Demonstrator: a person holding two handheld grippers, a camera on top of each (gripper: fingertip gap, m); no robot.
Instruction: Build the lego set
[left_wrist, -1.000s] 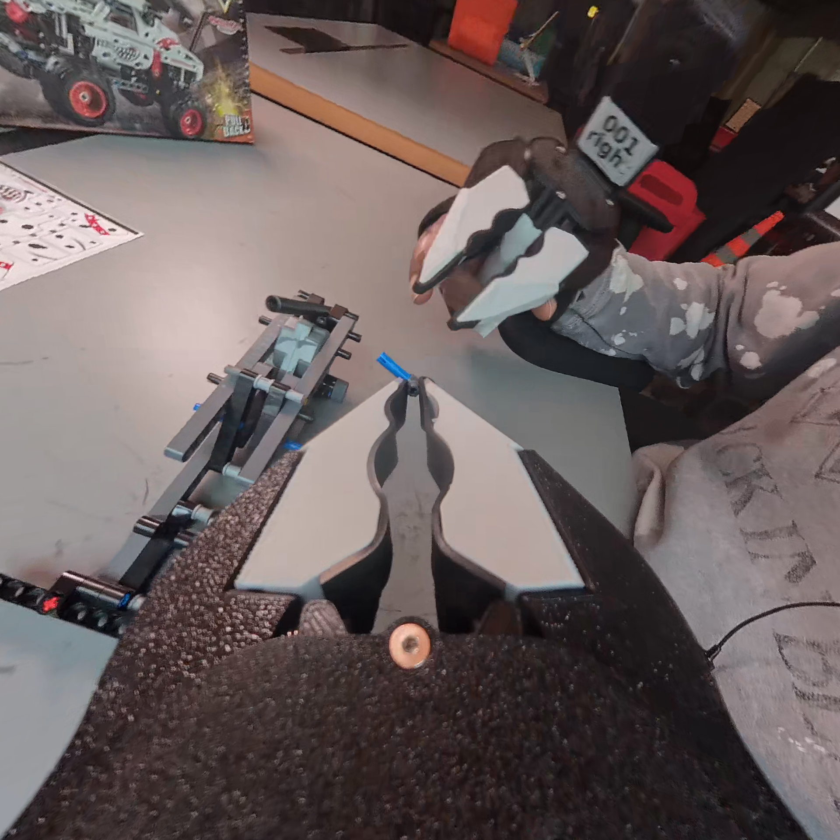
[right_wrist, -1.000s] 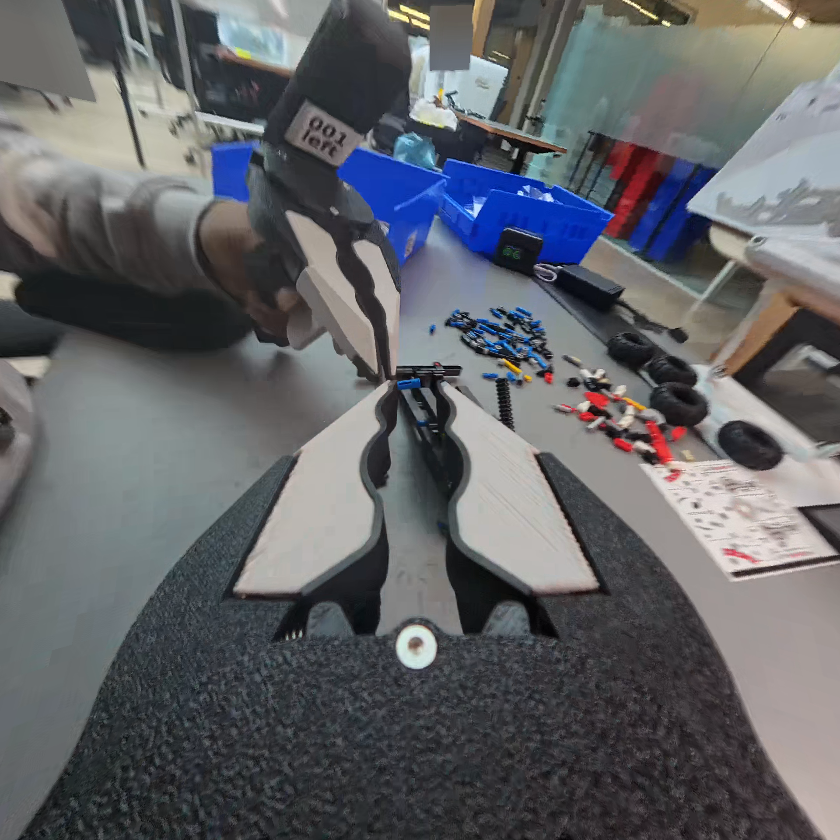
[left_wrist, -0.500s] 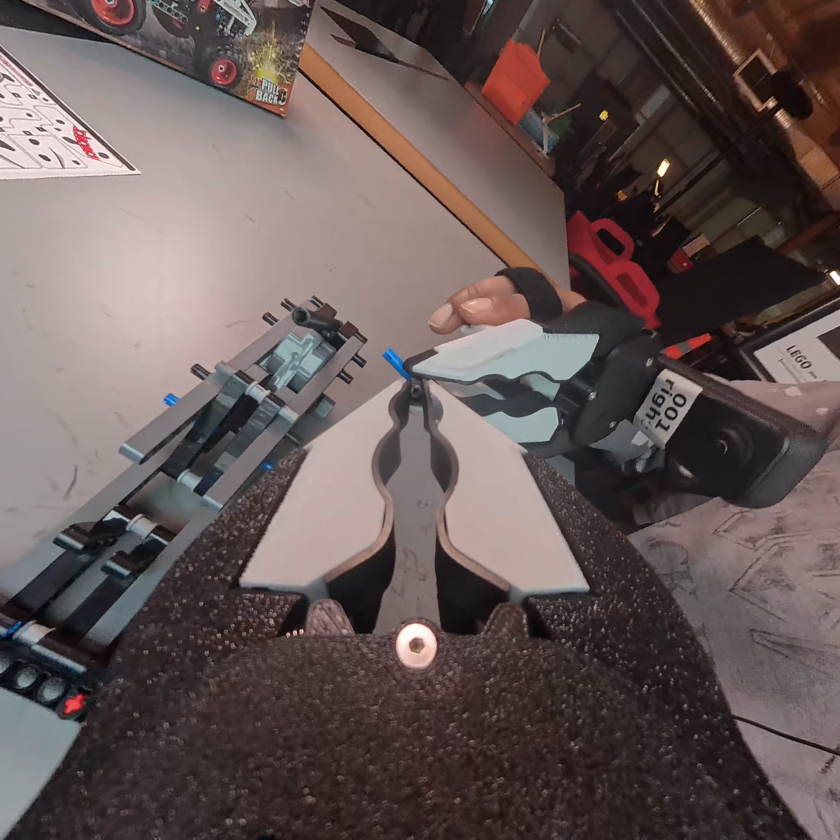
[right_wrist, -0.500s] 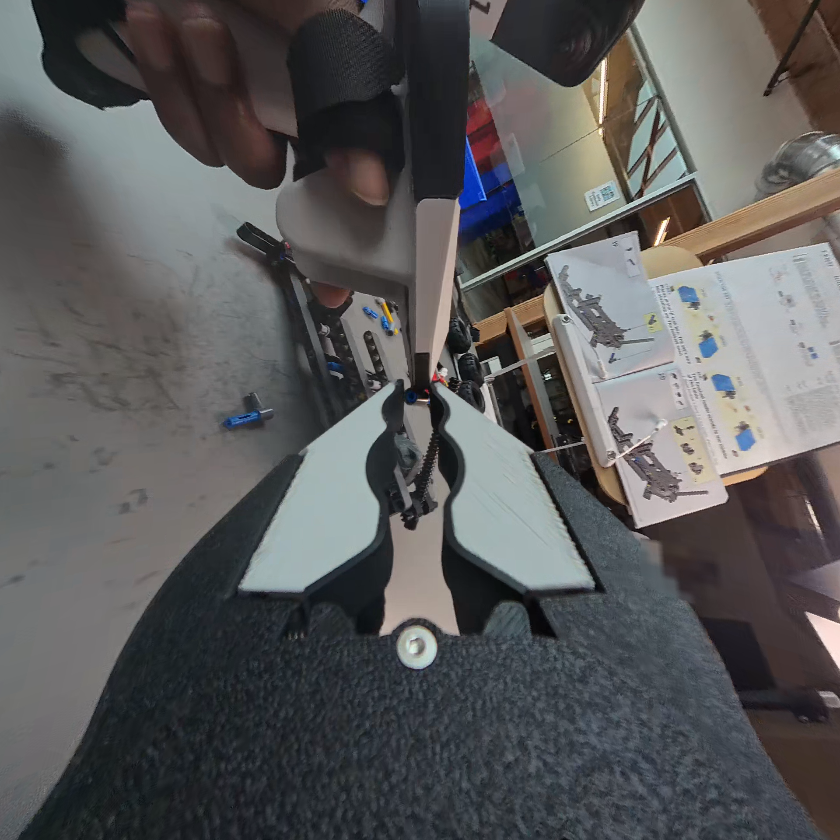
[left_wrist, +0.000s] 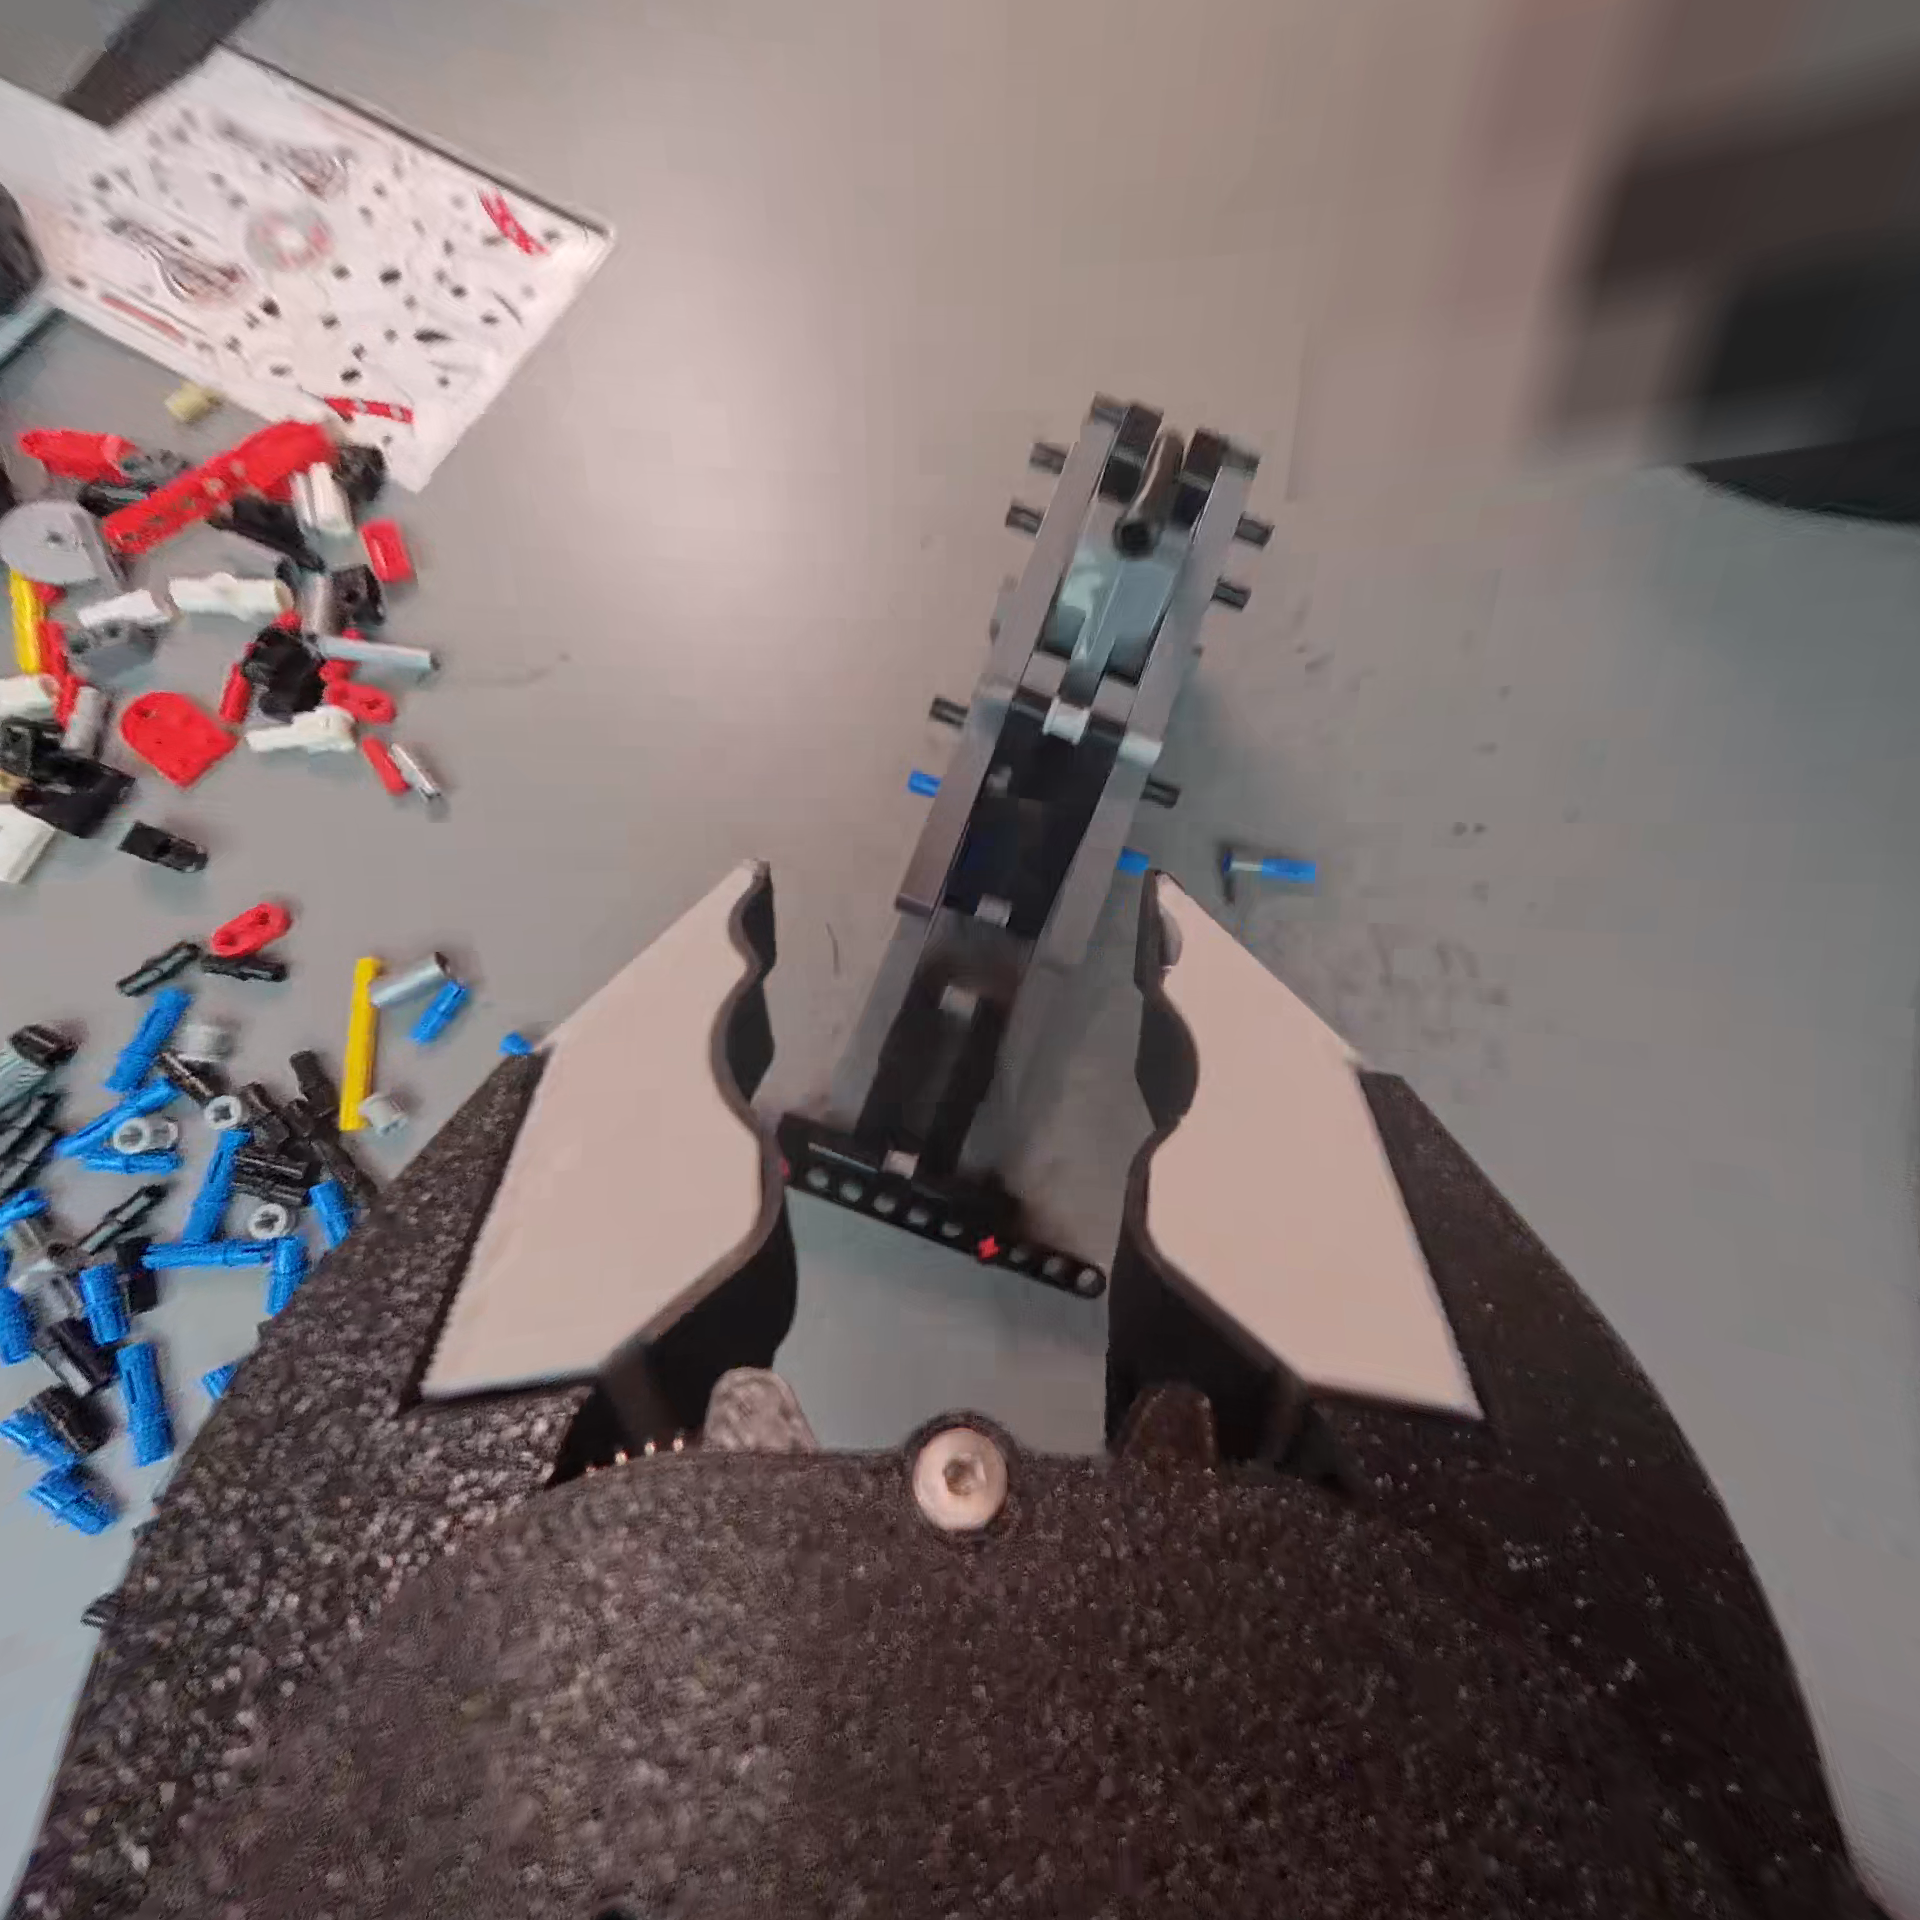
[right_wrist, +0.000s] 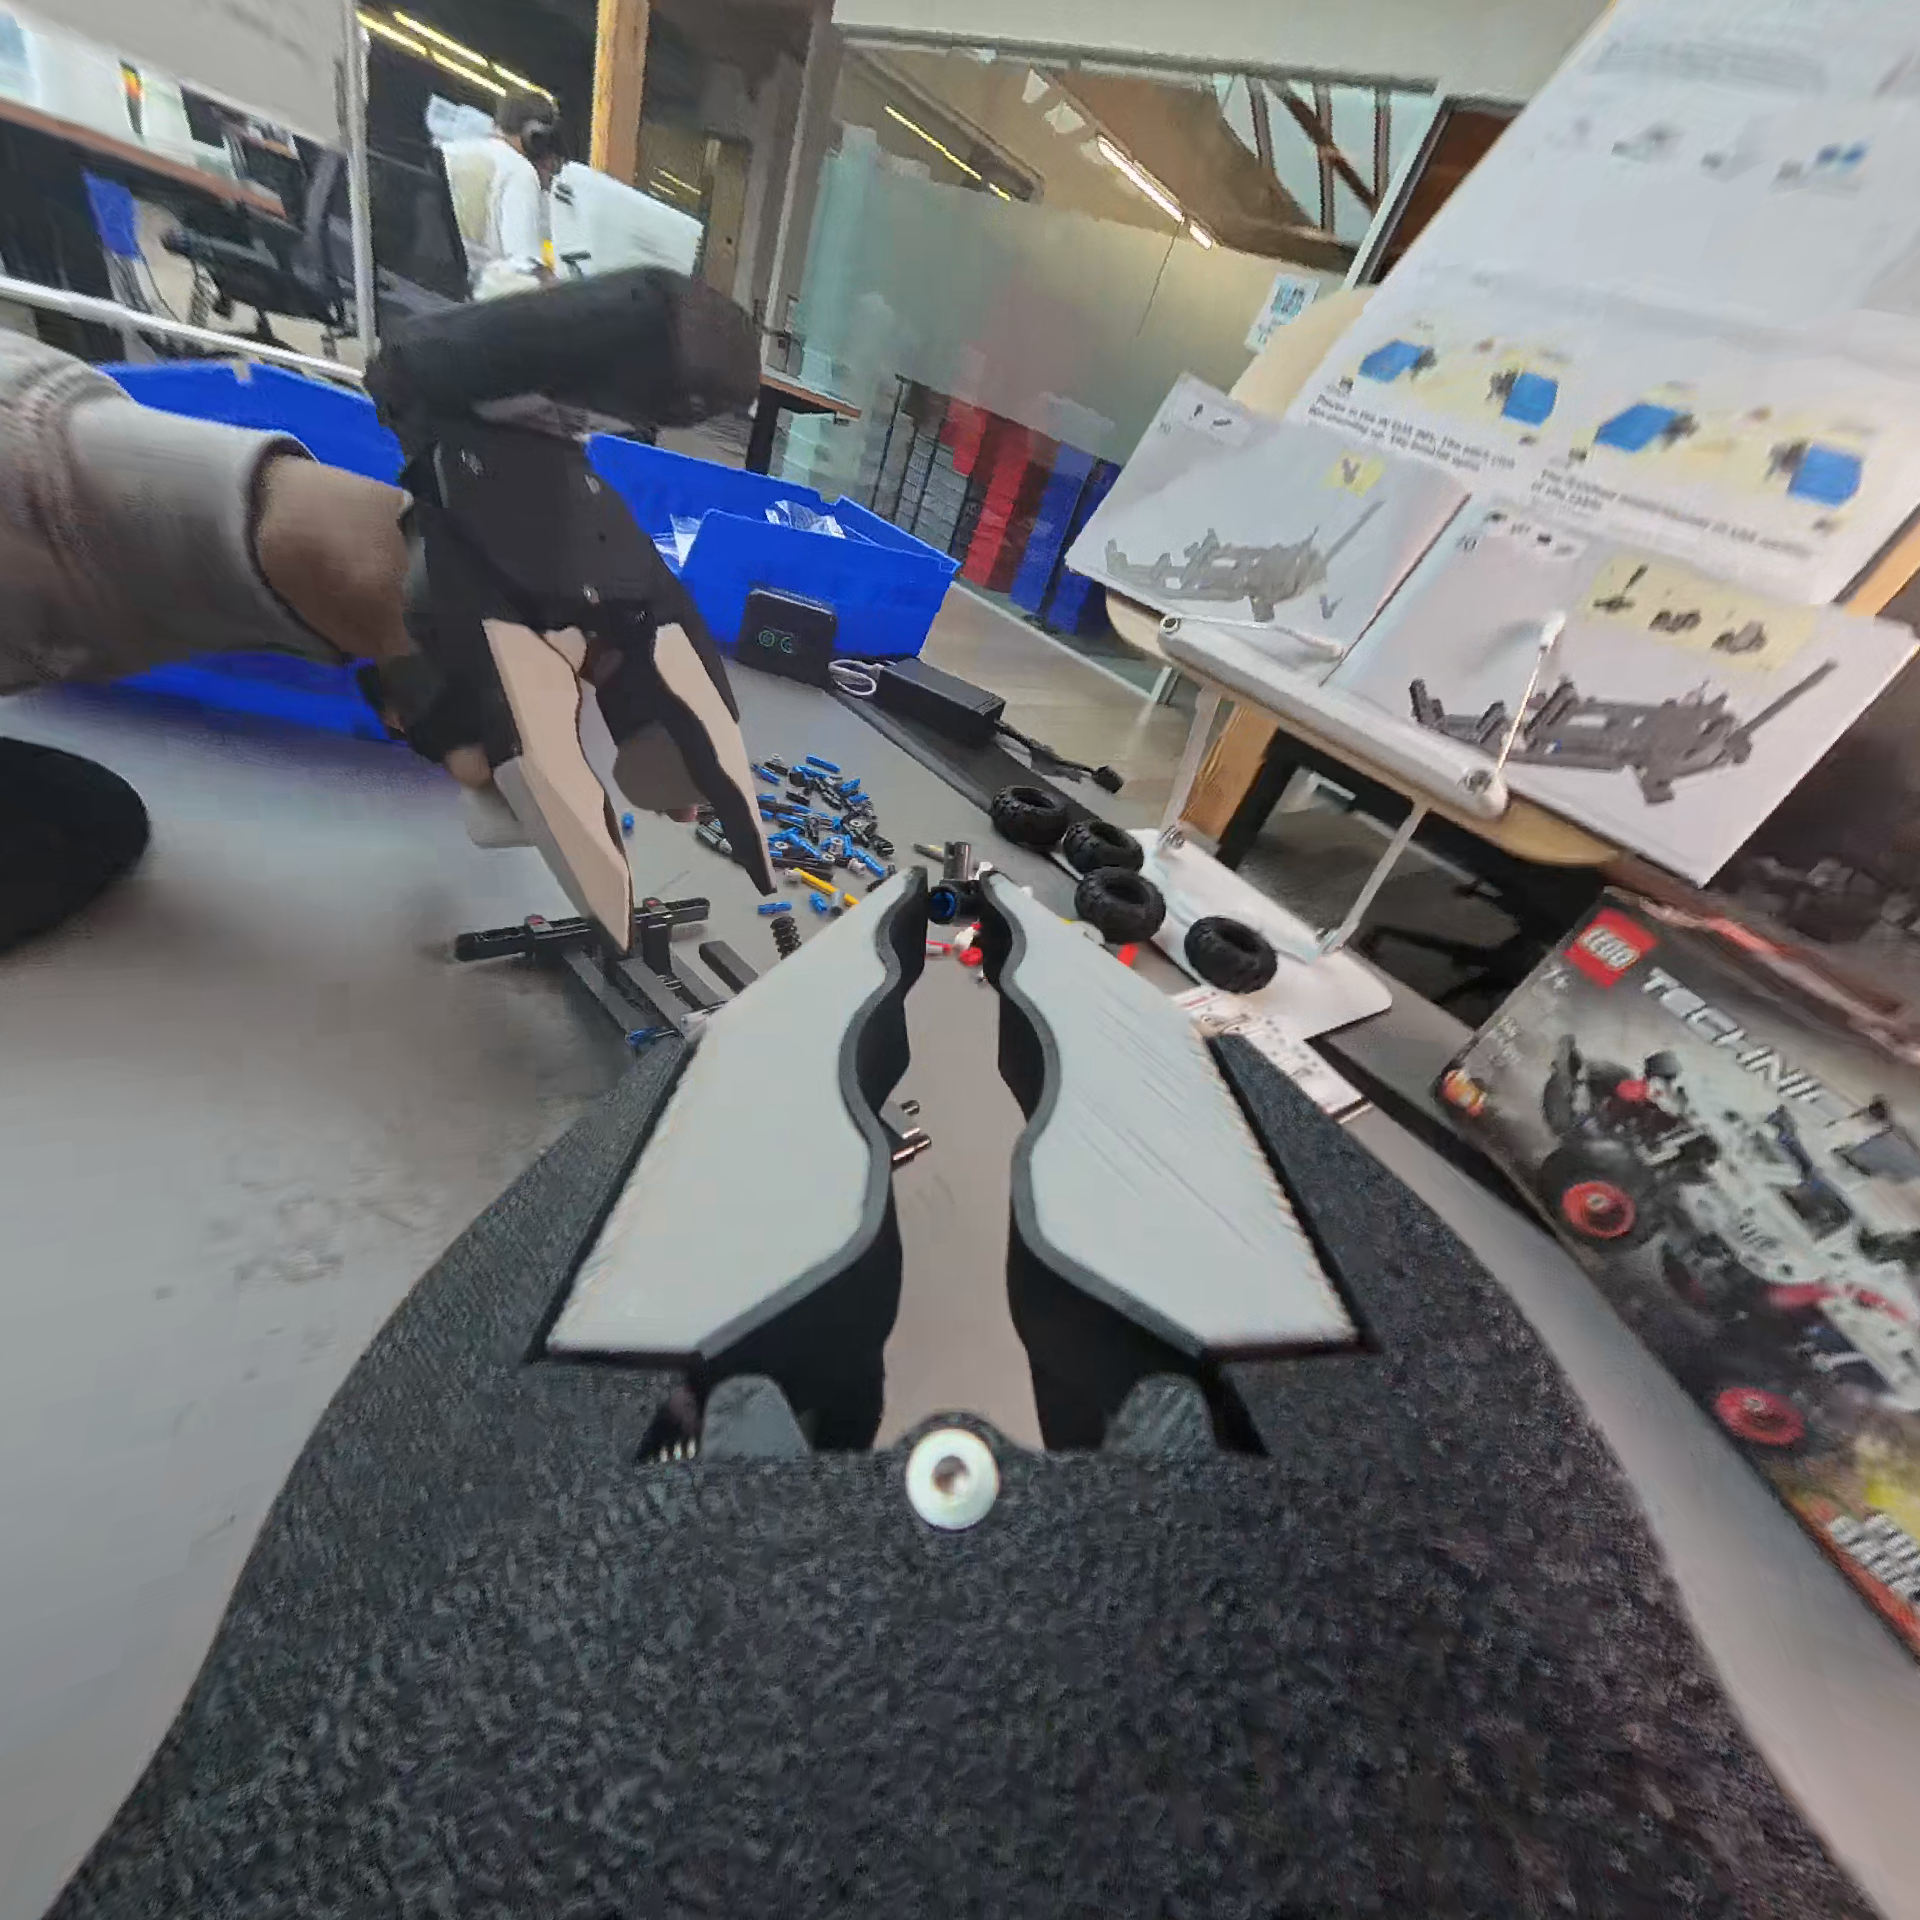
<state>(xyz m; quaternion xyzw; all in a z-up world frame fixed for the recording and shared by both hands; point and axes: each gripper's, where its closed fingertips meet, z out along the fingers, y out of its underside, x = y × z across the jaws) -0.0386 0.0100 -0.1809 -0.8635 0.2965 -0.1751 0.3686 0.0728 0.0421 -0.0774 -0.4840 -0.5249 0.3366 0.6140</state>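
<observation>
The left hand-held gripper (left_wrist: 954, 883) hangs over the grey counter (left_wrist: 1455, 1039) with its fingers spread wide, and the long grey-and-black lego frame (left_wrist: 1049, 790) lies on the counter in the gap between them, running away toward the far side. A black beam with holes (left_wrist: 935, 1205) crosses the frame's near end. A small blue pin (left_wrist: 1268, 868) lies loose just right of the frame, beside the right fingertip. To the left sits a scatter of loose pieces (left_wrist: 187, 831) — red, white and black ones farther off, blue and black pins nearer — and beyond them a white sticker sheet (left_wrist: 312, 260). The right hand-held gripper (right_wrist: 954, 896) is held low above the counter, its fingers nearly together and pinching a small blue-and-black piece (right_wrist: 948, 900) at the tips. In the right wrist view the left gripper's tips point down at the frame (right_wrist: 634, 966), one tip touching or nearly touching it. Four black tyres (right_wrist: 1117, 899) lie in a row on the far right; behind them an open instruction booklet (right_wrist: 1507, 582) rests on a stand, and the set's box (right_wrist: 1714, 1195) lies on the counter at the near right.
</observation>
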